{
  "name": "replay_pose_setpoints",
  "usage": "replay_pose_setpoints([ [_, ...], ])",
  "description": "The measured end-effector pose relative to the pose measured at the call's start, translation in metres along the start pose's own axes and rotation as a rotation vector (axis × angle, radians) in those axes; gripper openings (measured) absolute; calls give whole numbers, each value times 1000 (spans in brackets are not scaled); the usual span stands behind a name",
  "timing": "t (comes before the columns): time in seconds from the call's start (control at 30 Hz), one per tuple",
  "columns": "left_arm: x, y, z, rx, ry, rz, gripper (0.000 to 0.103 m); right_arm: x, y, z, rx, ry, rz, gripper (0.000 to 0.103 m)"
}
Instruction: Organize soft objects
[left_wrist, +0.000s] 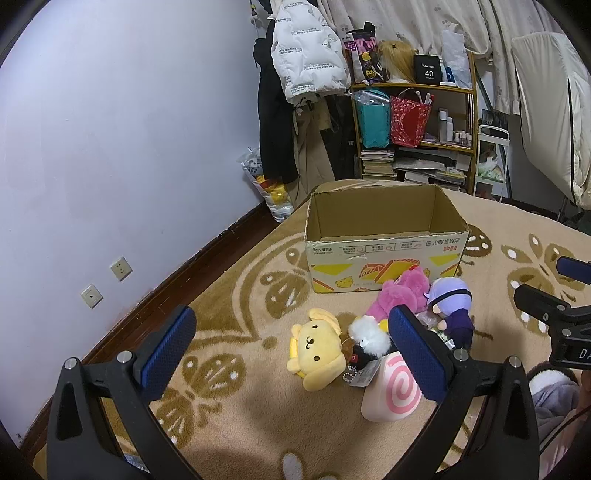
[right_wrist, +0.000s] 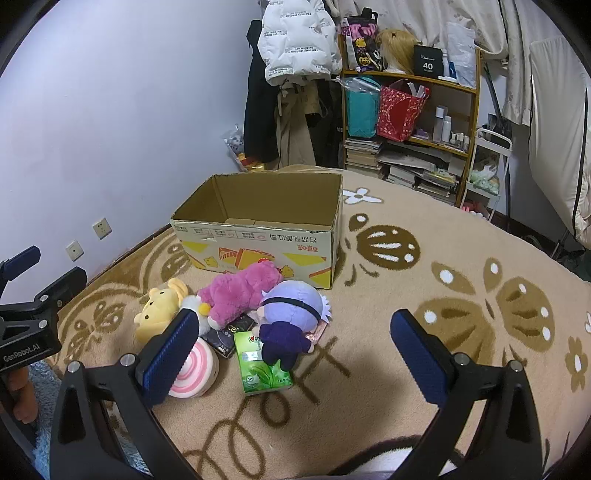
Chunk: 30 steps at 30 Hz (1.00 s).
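Both grippers, left and right, hover jaws wide, empty, over the beige rug; toys heaped before the box, shelf behind it.

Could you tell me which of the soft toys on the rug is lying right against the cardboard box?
The pink plush toy. It rests against the front of the cardboard box; the yellow dog plush and purple-haired doll lie further out.

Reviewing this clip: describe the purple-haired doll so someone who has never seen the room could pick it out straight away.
Find the open cardboard box on the beige carpet; a pile of toys lies in front of it. The doll sits at the pile's right end, beside the pink plush and partly on a green tissue pack. It alone has lilac hair, a black blindfold band and a dark purple outfit.
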<state>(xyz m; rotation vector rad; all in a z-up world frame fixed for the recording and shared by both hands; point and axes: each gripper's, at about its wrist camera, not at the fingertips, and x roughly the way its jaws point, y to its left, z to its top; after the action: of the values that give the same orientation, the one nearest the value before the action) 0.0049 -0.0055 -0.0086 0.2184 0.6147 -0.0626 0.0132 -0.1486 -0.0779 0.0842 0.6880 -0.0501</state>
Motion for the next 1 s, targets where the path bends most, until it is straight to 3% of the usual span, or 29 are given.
replay_pose_setpoints([
  [1.0, 3, -2, -1, 10, 14, 0, 103, 0, 0, 0, -1, 1, 0, 103],
])
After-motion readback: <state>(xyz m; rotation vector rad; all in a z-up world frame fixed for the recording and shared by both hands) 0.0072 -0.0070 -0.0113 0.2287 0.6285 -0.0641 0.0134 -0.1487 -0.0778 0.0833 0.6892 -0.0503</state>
